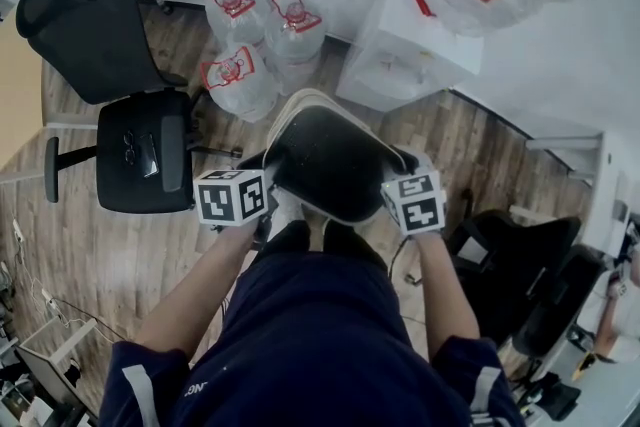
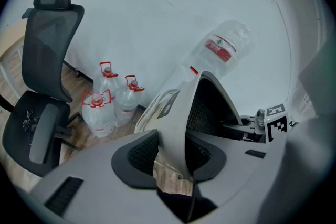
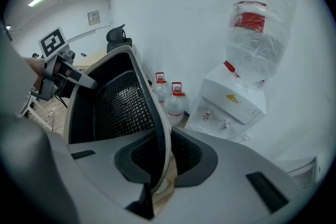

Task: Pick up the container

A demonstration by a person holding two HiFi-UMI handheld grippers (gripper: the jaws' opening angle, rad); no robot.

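The left gripper's (image 2: 176, 157) jaws are clamped on one side wall of the container (image 1: 330, 155), with the thin pale wall pinched between the two dark pads. The right gripper (image 3: 157, 162) grips the opposite side the same way, its jaws closed on the rim. The container is a bin, pale outside and black mesh inside. It hangs between the two grippers just in front of the person's legs, clear of the wooden floor (image 1: 80, 245), with its dark inside turned up towards the head view.

Beyond it, at the floor's far edge against the white wall, stand three clear water bottles (image 1: 255, 45) with red caps and handles. Just to their right is a white water dispenser (image 1: 405, 45), a large upturned bottle on top. A black office chair (image 1: 135, 130) stands at the floor's left side, near the bottles.
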